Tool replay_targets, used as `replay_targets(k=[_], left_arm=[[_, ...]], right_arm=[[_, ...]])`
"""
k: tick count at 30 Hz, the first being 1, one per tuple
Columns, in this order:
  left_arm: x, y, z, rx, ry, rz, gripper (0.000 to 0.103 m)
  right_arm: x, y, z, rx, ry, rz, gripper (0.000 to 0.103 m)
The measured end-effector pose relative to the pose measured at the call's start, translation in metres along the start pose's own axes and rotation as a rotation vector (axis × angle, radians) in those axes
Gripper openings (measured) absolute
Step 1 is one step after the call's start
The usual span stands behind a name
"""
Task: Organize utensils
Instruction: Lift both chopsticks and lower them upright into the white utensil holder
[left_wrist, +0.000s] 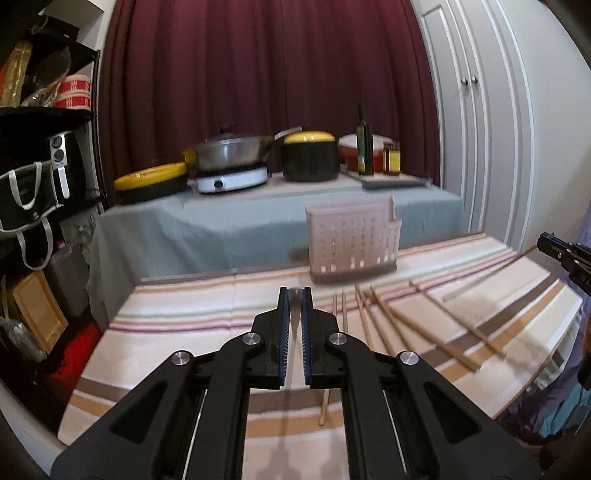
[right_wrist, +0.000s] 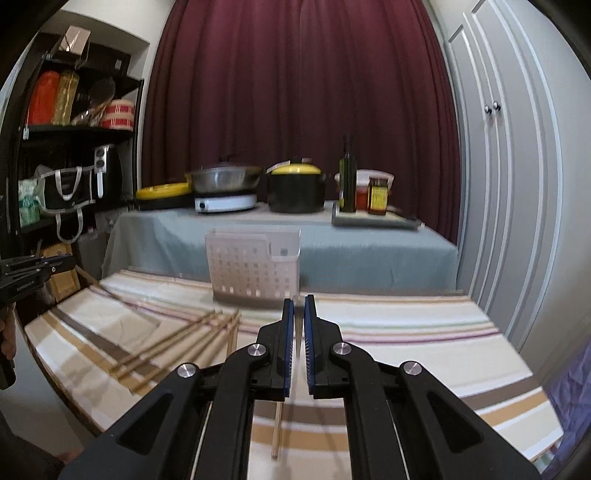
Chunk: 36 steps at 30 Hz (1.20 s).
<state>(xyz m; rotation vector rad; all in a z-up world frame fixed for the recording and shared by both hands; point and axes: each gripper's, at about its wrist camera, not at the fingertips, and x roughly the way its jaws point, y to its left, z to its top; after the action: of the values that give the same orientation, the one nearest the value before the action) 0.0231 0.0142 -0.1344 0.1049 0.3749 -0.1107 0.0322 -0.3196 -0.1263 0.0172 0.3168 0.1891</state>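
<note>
My left gripper (left_wrist: 294, 292) is shut on a thin chopstick, a pale blur between the blue pads. In the right wrist view the same gripper (right_wrist: 70, 263) shows at the left edge with that chopstick (right_wrist: 88, 277) poking from its tip. My right gripper (right_wrist: 299, 300) is shut on another chopstick, seen as a thin line. In the left wrist view that gripper (left_wrist: 545, 240) holds its chopstick (left_wrist: 487, 275) slanting down over the table. Several wooden chopsticks (left_wrist: 399, 325) (right_wrist: 177, 343) lie loose on the striped tablecloth (left_wrist: 184, 332). A pale perforated utensil holder (left_wrist: 352, 240) (right_wrist: 255, 266) stands upright at the table's far edge.
Behind stands a grey-green covered table (left_wrist: 229, 221) with a yellow-lidded pot (left_wrist: 310, 157), a pan on a cooker (left_wrist: 231, 155) and bottles (left_wrist: 365, 147). Dark shelves (left_wrist: 40, 155) are at the left and white cupboard doors (left_wrist: 476, 122) at the right. A hand (right_wrist: 7, 339) shows at the left edge.
</note>
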Motion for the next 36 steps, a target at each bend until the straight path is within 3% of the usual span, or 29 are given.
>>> replay_targets(k=[7, 22, 29, 36], left_arm=[[0.001, 0.011, 0.025, -0.051, -0.001, -0.019, 0.007], [0.045, 0.025, 0.047, -0.101, -0.026, 0.054, 0.007], [0.055, 0.022, 0.058, -0.101, -0.023, 0.044, 0.007], [0.058, 0.02, 0.088, -0.112, -0.064, 0.008, 0.007]], right_arm=[[0.006, -0.004, 0.024, 0.016, -0.006, -0.007, 0.006], [0.053, 0.001, 0.043, -0.04, -0.056, -0.052, 0.007], [0.065, 0.0, 0.055, -0.017, -0.054, -0.023, 0.007], [0.069, 0.002, 0.087, 0.001, -0.112, 0.02, 0.007]])
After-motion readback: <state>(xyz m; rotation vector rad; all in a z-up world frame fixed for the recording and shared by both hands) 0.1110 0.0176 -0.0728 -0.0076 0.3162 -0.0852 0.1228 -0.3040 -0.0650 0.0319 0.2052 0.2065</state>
